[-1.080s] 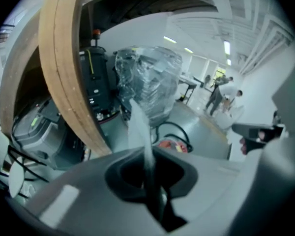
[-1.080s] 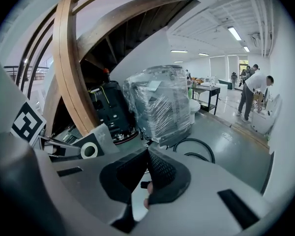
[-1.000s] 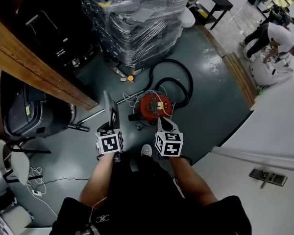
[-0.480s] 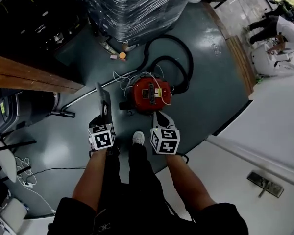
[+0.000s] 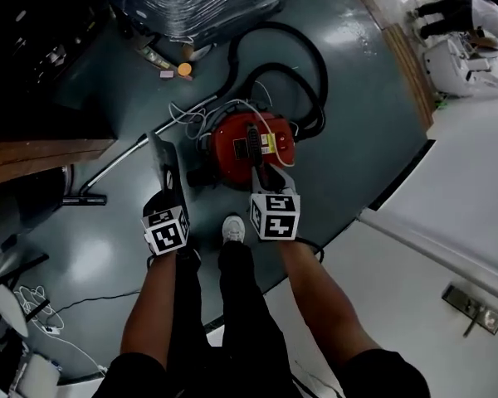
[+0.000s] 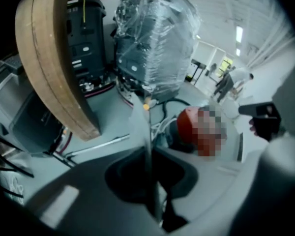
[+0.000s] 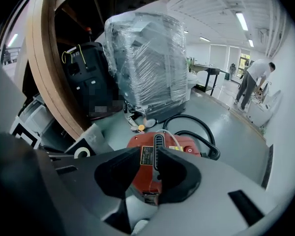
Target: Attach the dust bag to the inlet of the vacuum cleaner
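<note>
The dust bag [image 5: 168, 166] is pinched by the left hand-held gripper [image 6: 150, 161] and carried beside the red vacuum cleaner [image 5: 249, 143]. The right hand-held gripper [image 7: 148, 168], whose jaws have just been opening, is spread and empty. Judged next: the bag's collar is to be aligned with the inlet, which is not made out.

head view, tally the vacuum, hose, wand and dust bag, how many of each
red vacuum cleaner: 1
black hose: 1
metal wand: 1
dust bag: 1
total: 4
</note>
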The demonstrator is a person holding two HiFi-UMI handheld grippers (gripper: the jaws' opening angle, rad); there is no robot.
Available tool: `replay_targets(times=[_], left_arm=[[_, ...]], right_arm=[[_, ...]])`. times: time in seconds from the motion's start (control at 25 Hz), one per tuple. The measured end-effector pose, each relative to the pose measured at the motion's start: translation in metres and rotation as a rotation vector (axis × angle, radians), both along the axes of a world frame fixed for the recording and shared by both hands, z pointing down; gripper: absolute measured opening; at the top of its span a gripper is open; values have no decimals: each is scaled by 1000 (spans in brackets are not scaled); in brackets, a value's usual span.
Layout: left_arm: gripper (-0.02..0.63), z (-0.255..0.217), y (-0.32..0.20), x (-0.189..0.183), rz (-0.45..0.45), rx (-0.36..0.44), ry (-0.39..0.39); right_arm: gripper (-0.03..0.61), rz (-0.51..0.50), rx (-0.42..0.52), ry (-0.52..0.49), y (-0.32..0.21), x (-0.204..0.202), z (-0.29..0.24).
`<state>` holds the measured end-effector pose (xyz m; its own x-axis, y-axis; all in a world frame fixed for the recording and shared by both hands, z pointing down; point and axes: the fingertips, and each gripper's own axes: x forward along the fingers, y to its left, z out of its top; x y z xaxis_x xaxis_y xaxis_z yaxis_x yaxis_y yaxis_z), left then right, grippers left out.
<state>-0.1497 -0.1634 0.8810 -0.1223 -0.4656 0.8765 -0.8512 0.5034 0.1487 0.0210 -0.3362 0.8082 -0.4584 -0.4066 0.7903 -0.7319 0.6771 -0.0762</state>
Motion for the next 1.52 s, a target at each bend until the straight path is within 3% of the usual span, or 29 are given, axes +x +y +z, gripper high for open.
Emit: replay_targets(times=[0.24,0.44,0.68,1.0,1.24,1.52], left_arm=[[25,38,0,8,-6,18,0],[25,58,2,17,-11,19,17],[25,68,-3,24,4,32,39],[25,84,-8,26,3,15,37],[25,88,-8,40,-98,36,167],[23,88,-12,45,-83,31,172]], right_arm=[[158,-36,-57,103,-12,7,69],[159,-34,-61,188,-15,11,95],[141,-60,-44,222,-12,12,97],[142,-105,-118,239,-11,11,100],[143,-97,-113,259,-10,11,102],[146,-112,-105,269,-10,12,103]])
